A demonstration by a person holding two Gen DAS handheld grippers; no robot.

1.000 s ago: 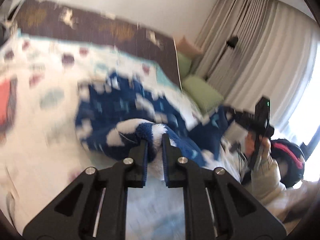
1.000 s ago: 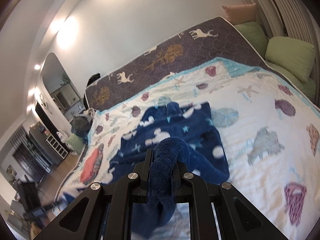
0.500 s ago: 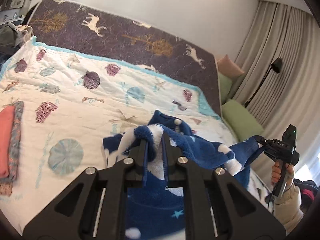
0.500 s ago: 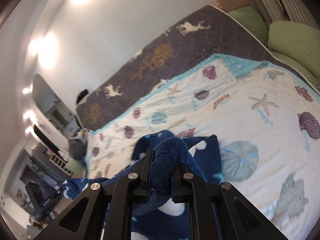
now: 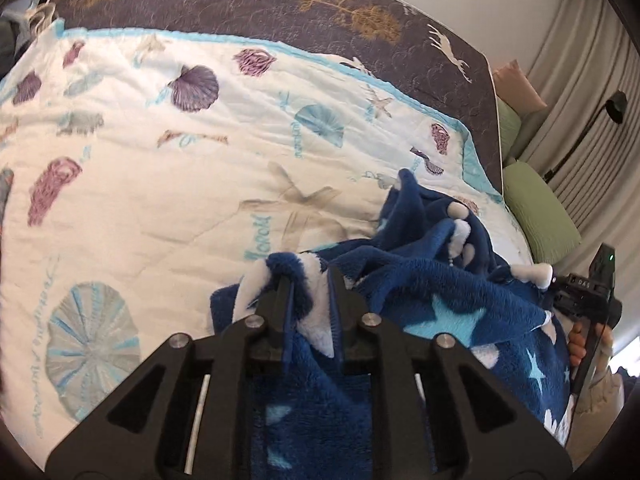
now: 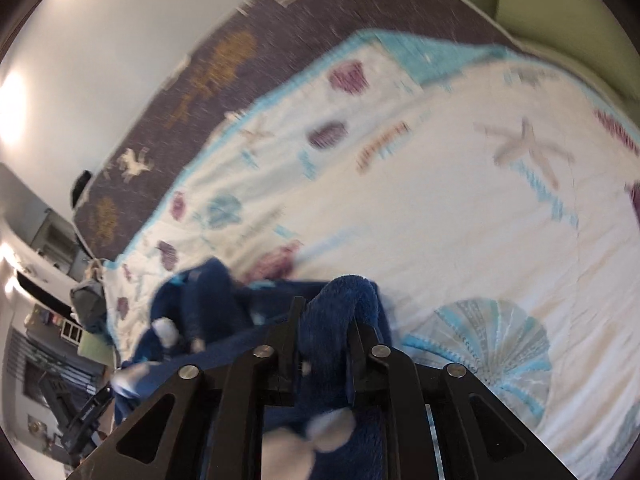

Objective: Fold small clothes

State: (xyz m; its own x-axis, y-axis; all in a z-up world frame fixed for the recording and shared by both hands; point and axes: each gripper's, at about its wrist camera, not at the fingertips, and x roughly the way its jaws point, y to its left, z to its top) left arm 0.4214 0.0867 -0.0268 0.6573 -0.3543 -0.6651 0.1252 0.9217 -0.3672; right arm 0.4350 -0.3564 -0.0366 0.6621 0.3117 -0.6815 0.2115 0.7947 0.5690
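A fluffy dark blue garment point(image 5: 432, 292) with white spots and light blue stars hangs stretched between my two grippers above the bed. My left gripper point(image 5: 310, 280) is shut on one edge of it. My right gripper point(image 6: 326, 312) is shut on another edge, a thick blue roll point(image 6: 340, 312) bulging between its fingers. In the left wrist view the right gripper point(image 5: 588, 292) shows at the far right, held in a hand. The garment's far part point(image 6: 192, 300) bunches low over the quilt.
A white quilt point(image 5: 160, 184) with seashell and starfish prints covers the bed. A dark brown bedspread with deer and trees point(image 5: 320, 12) lies beyond it. Green pillows point(image 5: 540, 216) and curtains point(image 5: 580, 60) stand at the right. A dresser area point(image 6: 48, 340) shows far left.
Both grippers have carried the garment forward and lower over the quilt, still gripping it. The garment has gone from spread on the bed to lifted and bunched between them. The right wrist view is blurred by motion.
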